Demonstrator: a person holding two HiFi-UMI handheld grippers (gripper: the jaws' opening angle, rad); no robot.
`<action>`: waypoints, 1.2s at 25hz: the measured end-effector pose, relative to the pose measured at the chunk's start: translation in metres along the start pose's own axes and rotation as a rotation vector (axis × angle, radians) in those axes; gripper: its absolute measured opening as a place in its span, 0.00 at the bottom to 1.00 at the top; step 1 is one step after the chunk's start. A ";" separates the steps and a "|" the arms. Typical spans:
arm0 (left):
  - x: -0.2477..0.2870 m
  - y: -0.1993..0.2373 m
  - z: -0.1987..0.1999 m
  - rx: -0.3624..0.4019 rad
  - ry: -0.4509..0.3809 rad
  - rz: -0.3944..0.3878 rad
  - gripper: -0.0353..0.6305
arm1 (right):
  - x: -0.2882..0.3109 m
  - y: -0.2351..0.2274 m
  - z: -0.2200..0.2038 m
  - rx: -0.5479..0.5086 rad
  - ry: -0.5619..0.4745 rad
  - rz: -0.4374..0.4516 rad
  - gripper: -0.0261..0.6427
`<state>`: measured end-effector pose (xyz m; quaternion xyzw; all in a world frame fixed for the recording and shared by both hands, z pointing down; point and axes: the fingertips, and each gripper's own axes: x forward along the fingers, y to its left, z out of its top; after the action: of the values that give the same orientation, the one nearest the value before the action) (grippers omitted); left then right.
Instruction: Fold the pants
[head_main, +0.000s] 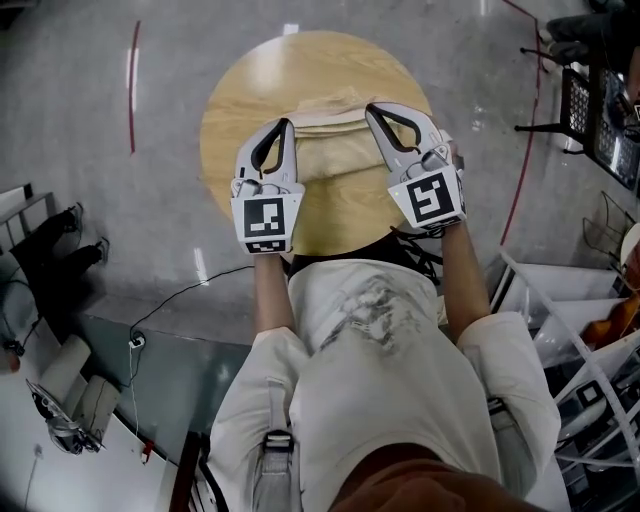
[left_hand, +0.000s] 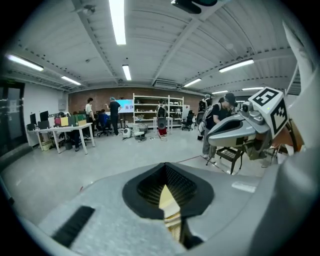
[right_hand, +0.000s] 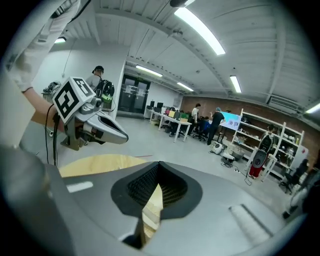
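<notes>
I see my left tongs (head_main: 287, 126) and right tongs (head_main: 371, 108) both pressed shut, each pinching the far edge of the beige pants (head_main: 340, 165). The soft cloth stretches between them, and the rest drapes on the round, pale wood-grain worktop (head_main: 235, 105).

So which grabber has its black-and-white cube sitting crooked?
The right gripper: its marker cube is turned at a slant in the head view. The left gripper's marker cube sits square. Both are shut on the pants.
</notes>
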<state>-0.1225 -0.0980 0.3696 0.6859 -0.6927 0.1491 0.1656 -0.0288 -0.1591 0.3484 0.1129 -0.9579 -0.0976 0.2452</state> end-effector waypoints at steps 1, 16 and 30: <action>-0.005 -0.001 0.006 -0.003 -0.016 -0.003 0.06 | -0.005 0.002 0.006 -0.004 -0.016 -0.002 0.05; -0.080 -0.028 0.083 -0.059 -0.255 -0.061 0.06 | -0.075 0.021 0.087 0.103 -0.245 -0.105 0.05; -0.101 -0.051 0.083 -0.042 -0.275 -0.108 0.06 | -0.097 0.030 0.089 0.210 -0.297 -0.179 0.05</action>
<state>-0.0730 -0.0435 0.2502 0.7325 -0.6740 0.0300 0.0910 0.0053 -0.0933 0.2352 0.2068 -0.9746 -0.0341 0.0783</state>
